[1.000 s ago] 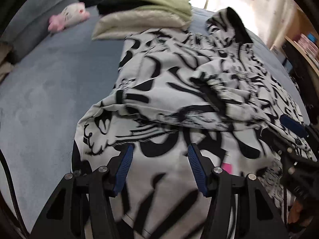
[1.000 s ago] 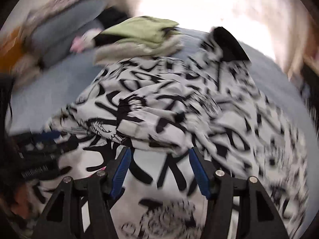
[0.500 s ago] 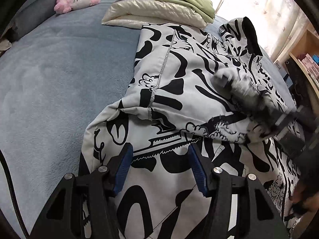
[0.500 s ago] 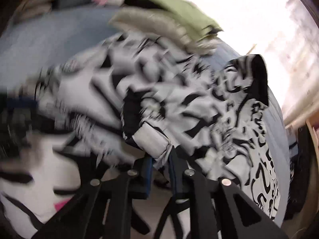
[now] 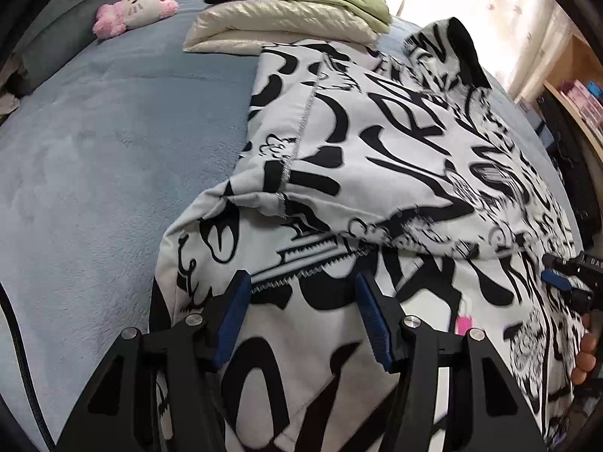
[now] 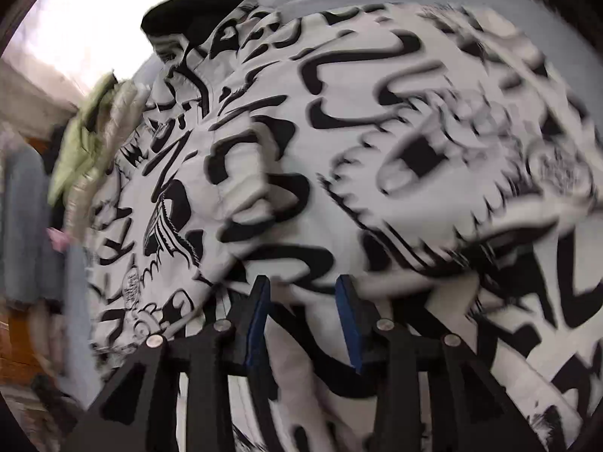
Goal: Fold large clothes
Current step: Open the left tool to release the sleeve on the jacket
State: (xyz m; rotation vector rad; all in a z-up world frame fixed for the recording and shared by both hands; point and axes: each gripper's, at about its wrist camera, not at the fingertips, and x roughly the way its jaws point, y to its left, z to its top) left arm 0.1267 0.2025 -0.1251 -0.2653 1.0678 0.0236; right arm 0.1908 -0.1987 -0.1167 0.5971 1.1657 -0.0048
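Left gripper (image 5: 301, 312): jaws about half open, nothing between the blue pads, hanging just above the white jacket with bold black graffiti print (image 5: 395, 158). Jacket lies spread on the blue-grey plush bed cover (image 5: 113, 143), filling everything ahead of and under both jaw sets. A folded flap with a silver zipper line sits just ahead of the left jaws.

Right gripper (image 6: 301, 320): jaws opening, partly apart, pads not pressing on anything; the jacket fabric lies below and ahead of them. In the left view it shows only as a blue pad and black body at the far right edge, with a few fingers (image 5: 586, 354) of the person's hand below it.

Writing: graffiti lettering on the jacket isn't readable as words. White characters on the right gripper's body are cut off by the frame. Small pink tag (image 5: 462, 326) just right of the left jaws, text too small.

Right view is heavily motion-blurred. Beyond the jacket: stack of folded clothes, cream quilted under black and light green (image 5: 294, 11), and a pink-and-white plush cat toy (image 5: 135, 3). Shelf at right is cropped.
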